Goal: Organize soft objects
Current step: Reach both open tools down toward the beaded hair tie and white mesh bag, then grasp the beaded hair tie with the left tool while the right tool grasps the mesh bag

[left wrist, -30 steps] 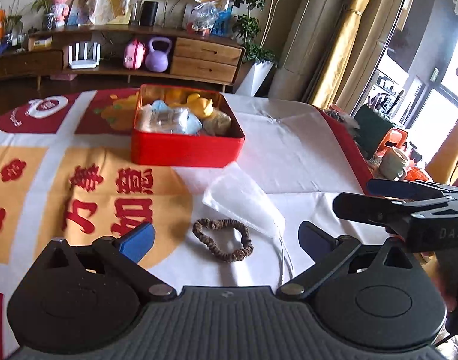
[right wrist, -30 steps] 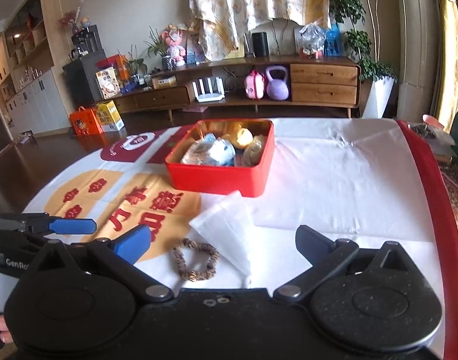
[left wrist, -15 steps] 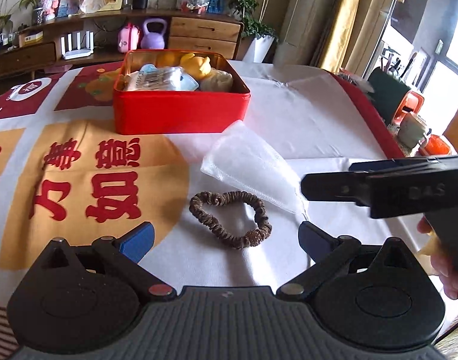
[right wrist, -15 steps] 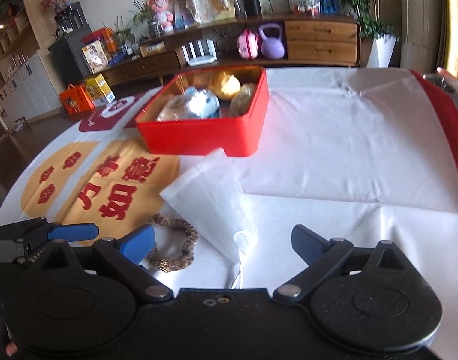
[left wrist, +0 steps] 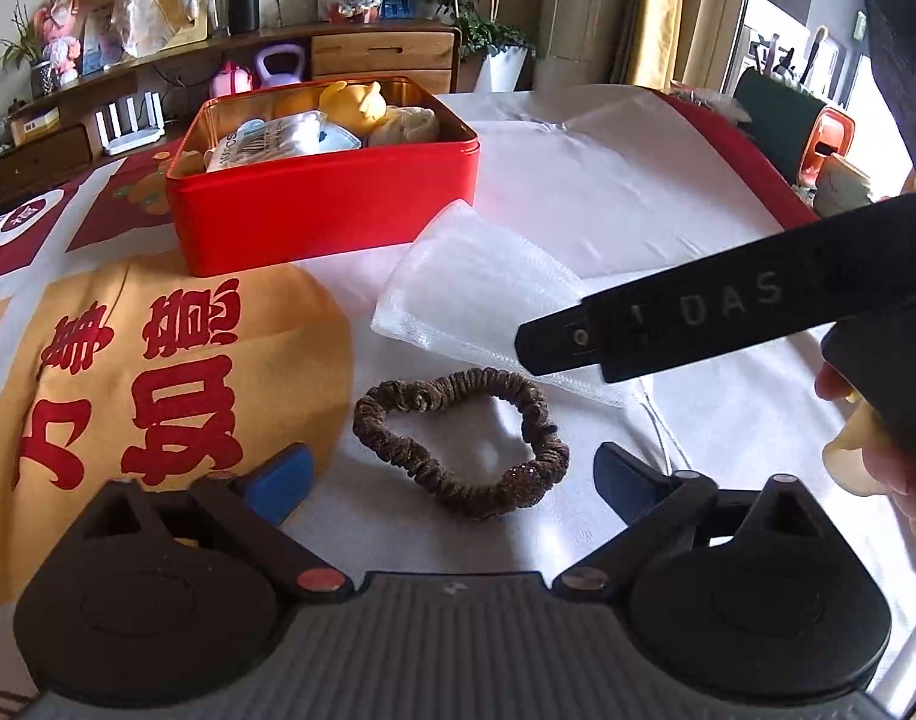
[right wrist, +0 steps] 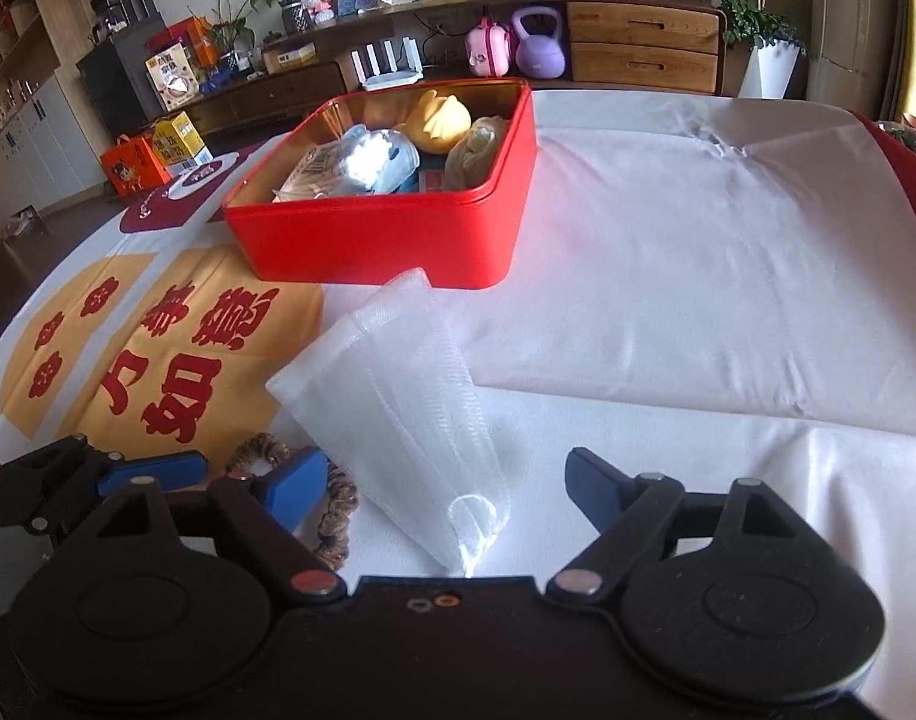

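Two soft items lie on the smooth printed tablecloth (left wrist: 608,192), before a glossy red metal tin (left wrist: 326,204): a ruched brown scrunchie (left wrist: 458,438) between the wide, closing left gripper (left wrist: 452,483) jaws, and a pleated white face mask (right wrist: 404,408) between the right gripper (right wrist: 446,483) jaws, likewise wide and closing, untouched.

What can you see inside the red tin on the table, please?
Inside the red tin: a yellow plush toy, a beige knotted cloth, and a clear packet over something blue. Whatever lies beneath them is covered.
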Available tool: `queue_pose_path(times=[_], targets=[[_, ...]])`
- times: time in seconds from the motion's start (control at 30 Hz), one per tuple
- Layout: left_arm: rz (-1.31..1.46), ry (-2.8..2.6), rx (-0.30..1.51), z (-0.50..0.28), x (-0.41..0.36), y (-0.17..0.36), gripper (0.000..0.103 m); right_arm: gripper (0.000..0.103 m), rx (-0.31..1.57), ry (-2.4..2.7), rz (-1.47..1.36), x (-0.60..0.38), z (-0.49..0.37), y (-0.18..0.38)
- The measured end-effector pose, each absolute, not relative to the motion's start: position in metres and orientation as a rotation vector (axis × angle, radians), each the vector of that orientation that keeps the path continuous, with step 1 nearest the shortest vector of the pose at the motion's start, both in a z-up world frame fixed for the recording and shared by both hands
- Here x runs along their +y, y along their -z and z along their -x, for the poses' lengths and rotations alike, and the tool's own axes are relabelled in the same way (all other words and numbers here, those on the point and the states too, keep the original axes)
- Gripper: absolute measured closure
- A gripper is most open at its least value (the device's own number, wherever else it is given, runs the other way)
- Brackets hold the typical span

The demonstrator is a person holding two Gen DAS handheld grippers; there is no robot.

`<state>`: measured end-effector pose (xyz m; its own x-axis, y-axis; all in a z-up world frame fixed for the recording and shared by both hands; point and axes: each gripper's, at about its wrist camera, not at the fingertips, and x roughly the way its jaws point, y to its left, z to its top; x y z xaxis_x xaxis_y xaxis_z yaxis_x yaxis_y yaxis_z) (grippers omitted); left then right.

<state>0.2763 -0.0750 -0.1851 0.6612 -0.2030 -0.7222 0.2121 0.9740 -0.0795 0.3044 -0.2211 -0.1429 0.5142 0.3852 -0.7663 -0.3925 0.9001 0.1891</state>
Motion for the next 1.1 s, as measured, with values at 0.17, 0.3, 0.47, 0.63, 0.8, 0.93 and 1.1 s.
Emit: queue_pose_path(times=[0.17, 0.3, 0.47, 0.63, 0.8, 0.93, 1.1], targets=[[-0.056, 0.243, 0.795, -0.277, -0.08, 0.186, 0.018, 0.028, 0.923, -0.476, 0.029, -0.212, -0.308, 0.146], [-0.098, 0.247, 0.773, -0.275, -0.085, 0.185, 0.04, 0.036, 0.924, -0.477, 0.053, -0.208, -0.307, 0.15], [-0.121, 0.275, 0.762, -0.276, -0.089, 0.183, 0.063, 0.052, 0.914, -0.473, 0.076, -0.208, -0.306, 0.149], [-0.121, 0.293, 0.765, -0.276, -0.09, 0.183, 0.078, 0.072, 0.915, -0.484, 0.058, -0.208, -0.304, 0.147], [-0.101, 0.293, 0.77, -0.275, -0.086, 0.181, 0.082, 0.088, 0.908, -0.477, 0.045, -0.205, -0.297, 0.143], [-0.069, 0.29, 0.78, -0.273, -0.079, 0.179, 0.084, 0.092, 0.902, -0.466, 0.006, -0.21, -0.291, 0.138], [-0.04, 0.275, 0.786, -0.266, -0.07, 0.174, 0.084, 0.092, 0.895, -0.455, -0.024, -0.215, -0.278, 0.128]])
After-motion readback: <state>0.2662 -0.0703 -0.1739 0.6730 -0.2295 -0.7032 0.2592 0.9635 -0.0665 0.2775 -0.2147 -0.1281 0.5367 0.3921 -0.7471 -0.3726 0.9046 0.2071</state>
